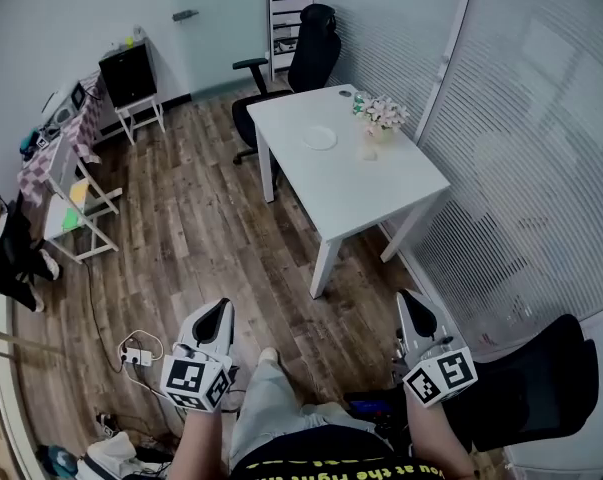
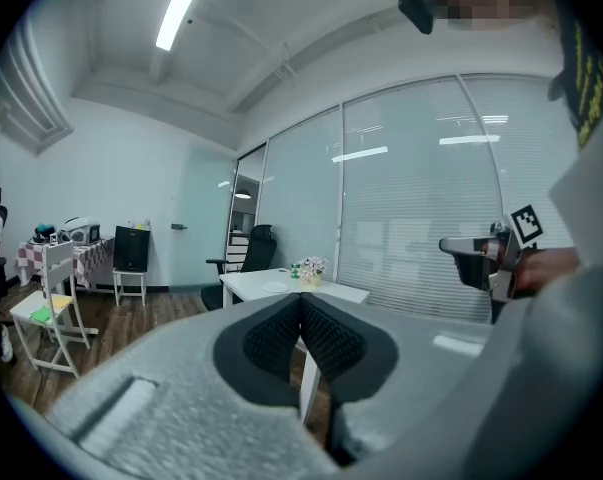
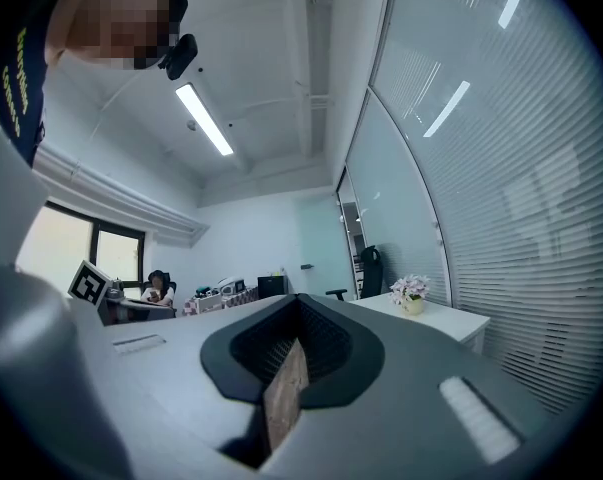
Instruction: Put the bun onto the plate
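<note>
Left claw (image 1: 222,308) and right claw (image 1: 408,298) both pressed together, empty, well apart from plate (image 1: 319,138) on white worktop (image 1: 351,183).

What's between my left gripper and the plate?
In the head view, only wooden floor, then white tabletop, lies between the left gripper and the plate.

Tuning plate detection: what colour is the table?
White; the table shows best in the head view.

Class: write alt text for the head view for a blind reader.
A person holds the left gripper and right gripper low, jaws shut and empty, facing a white table across a wood floor. A plate and potted flowers sit on it.
</note>
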